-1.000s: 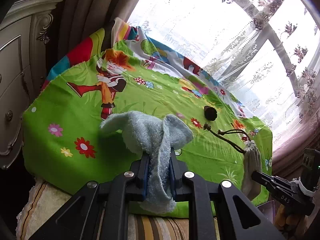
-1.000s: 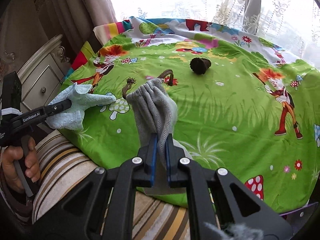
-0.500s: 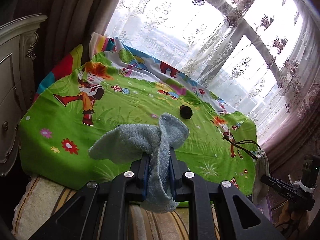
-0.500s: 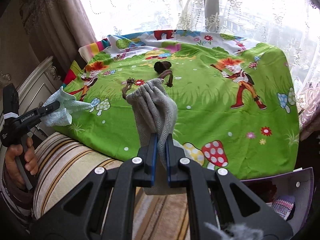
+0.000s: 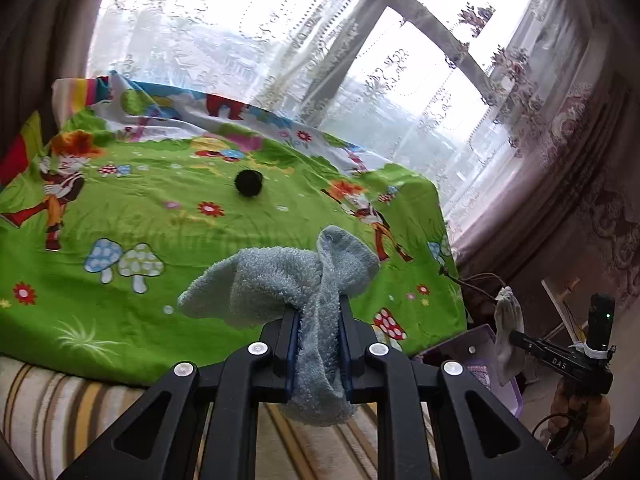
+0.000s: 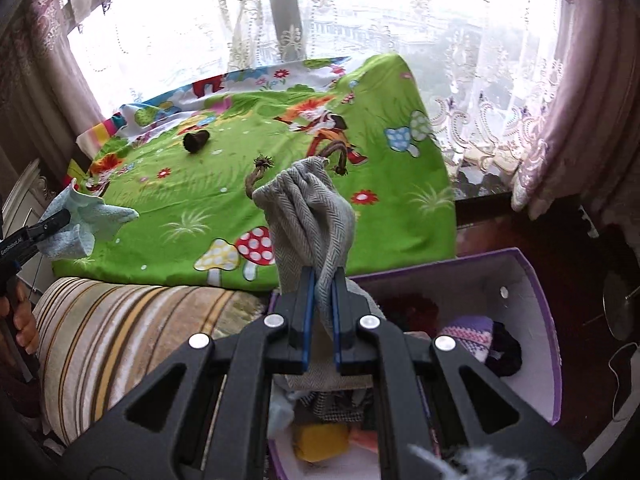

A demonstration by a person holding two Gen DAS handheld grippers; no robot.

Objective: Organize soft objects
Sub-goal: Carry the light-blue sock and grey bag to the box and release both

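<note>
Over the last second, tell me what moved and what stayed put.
Both claws swung away from the green bedsheet toward the purple box, now under the right claw. Unchanged: left claw clamps the blue towel, right clamps the grey drawstring pouch, and the dark lump lies on the sheet.

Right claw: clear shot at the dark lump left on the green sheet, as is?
Probably not yet. The path over the green sheet to the dark lump looks free, but the right claw is shut on the grey pouch, so it must drop that first, likely into the purple box below.
</note>
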